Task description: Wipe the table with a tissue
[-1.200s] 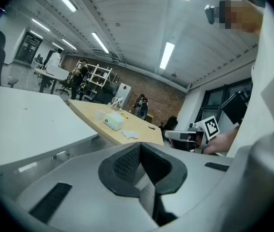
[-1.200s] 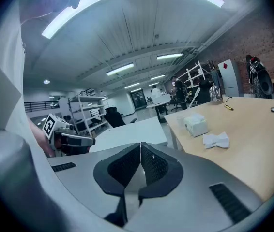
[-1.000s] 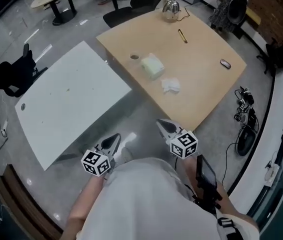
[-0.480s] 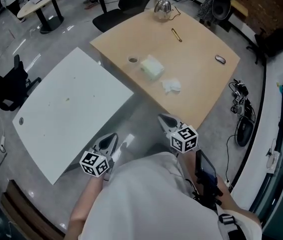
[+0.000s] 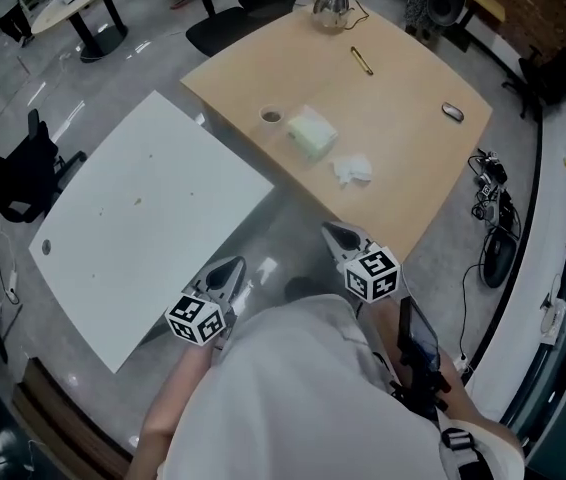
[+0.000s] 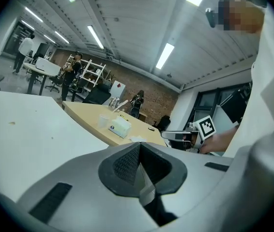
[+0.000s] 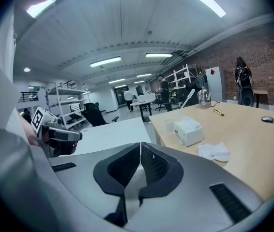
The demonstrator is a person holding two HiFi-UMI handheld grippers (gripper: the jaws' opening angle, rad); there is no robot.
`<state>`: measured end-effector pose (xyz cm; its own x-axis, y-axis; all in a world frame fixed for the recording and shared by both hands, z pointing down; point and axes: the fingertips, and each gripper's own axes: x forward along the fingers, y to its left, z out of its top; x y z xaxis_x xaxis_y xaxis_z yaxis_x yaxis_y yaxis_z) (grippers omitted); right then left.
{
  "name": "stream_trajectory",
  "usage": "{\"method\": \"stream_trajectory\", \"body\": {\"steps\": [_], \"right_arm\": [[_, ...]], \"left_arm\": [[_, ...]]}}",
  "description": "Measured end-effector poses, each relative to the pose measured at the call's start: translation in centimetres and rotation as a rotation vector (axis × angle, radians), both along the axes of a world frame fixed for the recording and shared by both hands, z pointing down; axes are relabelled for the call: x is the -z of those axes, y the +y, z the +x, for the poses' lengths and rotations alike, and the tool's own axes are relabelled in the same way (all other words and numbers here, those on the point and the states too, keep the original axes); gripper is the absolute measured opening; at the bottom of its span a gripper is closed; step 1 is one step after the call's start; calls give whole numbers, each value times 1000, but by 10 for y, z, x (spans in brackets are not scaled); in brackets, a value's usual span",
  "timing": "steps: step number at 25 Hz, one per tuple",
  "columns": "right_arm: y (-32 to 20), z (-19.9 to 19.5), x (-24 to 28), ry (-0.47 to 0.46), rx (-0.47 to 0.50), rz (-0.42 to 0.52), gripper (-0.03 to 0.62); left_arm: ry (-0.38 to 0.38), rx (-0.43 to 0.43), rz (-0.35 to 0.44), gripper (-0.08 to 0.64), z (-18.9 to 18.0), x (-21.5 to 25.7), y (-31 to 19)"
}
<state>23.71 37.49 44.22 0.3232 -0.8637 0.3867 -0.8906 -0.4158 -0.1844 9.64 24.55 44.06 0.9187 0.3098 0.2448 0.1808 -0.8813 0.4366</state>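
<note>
Wood table (image 5: 403, 88): tissue box (image 5: 312, 133), crumpled tissue (image 5: 353, 170), cup (image 5: 270, 116) | left gripper (image 5: 231, 266) closed, empty | right gripper (image 5: 332, 231) closed, empty

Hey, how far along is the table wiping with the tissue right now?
No wiping has visibly begun. Done: a crumpled tissue already lies loose on the wooden table, near the tissue box. In hand: nothing. The left claw and right claw are both shut and empty, short of the table's near edge. Left: pick up the tissue and wipe.
</note>
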Motion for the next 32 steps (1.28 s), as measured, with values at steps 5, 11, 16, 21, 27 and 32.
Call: {"method": "stream_trajectory", "body": {"steps": [5, 11, 16, 21, 27, 32], "right_arm": [[-18, 28, -15, -60, -15, -1, 18], [-22, 72, -27, -92, -39, -25, 18], [-10, 108, -42, -122, -101, -58, 18], [5, 131, -66, -142, -151, -131, 20], [38, 172, -94, -163, -285, -208, 20], [45, 203, -115, -196, -348, -270, 89]], "left_arm": [[-9, 7, 19, 6, 28, 1, -18], [-22, 0, 33, 6, 72, 2, -27], [-41, -52, 33, 6, 110, 0, -14], [-71, -99, 25, 6, 137, -8, -3], [-103, -159, 26, 6, 160, -16, 18], [-105, -168, 33, 6, 178, -11, 22]]}}
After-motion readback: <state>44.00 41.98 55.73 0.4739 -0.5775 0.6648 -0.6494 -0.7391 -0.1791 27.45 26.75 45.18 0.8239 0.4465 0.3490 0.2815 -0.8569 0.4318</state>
